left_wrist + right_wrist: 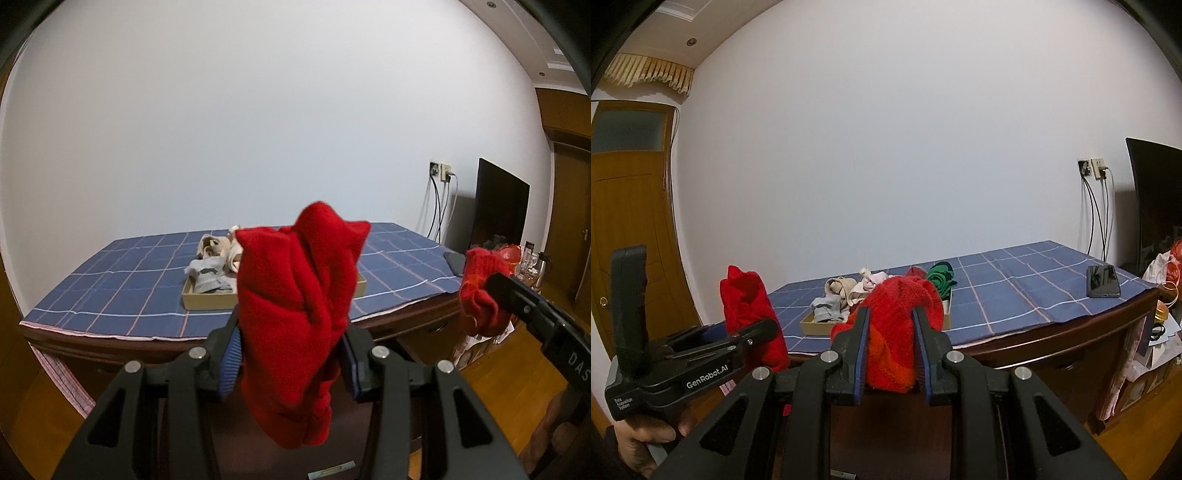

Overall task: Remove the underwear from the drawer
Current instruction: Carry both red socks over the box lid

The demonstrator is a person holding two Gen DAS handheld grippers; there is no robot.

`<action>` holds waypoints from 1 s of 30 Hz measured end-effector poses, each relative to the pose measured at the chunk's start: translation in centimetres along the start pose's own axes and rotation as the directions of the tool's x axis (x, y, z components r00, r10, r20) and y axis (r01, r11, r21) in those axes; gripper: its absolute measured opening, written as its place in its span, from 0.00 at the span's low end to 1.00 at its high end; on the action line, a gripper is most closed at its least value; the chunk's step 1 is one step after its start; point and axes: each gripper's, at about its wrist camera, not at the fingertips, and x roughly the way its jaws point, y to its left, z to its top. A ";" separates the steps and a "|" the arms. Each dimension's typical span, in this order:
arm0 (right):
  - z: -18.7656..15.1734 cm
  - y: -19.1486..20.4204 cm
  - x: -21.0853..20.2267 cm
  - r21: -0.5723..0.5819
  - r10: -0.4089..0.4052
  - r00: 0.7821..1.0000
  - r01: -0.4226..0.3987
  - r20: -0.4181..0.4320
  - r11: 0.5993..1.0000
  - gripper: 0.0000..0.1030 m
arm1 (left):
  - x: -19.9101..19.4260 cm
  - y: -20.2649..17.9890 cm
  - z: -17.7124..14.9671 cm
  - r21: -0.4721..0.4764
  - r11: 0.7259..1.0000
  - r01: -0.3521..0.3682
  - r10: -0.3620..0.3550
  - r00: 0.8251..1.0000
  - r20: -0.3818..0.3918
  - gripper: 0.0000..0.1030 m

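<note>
Both tongs are squeezing red cloth, the left tongs [291, 363] a tall upright red piece [295, 302] and the right tongs [891, 354] a red bundle [899, 332], while the drawer [207, 299] is sitting at 12 o'clock.

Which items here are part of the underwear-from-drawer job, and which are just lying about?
Job: red garment in left hand-held gripper; red garment in right hand-held gripper; drawer box; clothes inside.
Lying about: phone; monitor; wall cables.
</note>
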 end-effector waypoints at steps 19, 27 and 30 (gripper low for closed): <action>1.8 0.3 2.2 -0.026 -0.014 1.000 0.015 0.020 1.000 0.24 | 2.3 -0.8 1.3 0.014 1.000 0.000 0.000 1.000 0.004 0.43; 1.9 0.1 3.9 -0.023 -0.020 1.000 0.020 -0.001 1.000 0.24 | 4.3 -0.6 1.4 0.006 1.000 0.004 -0.004 1.000 -0.023 0.43; 2.0 0.2 4.7 -0.020 -0.021 1.000 0.020 -0.011 1.000 0.24 | 5.1 -0.4 1.7 -0.001 1.000 0.007 -0.007 0.999 -0.032 0.43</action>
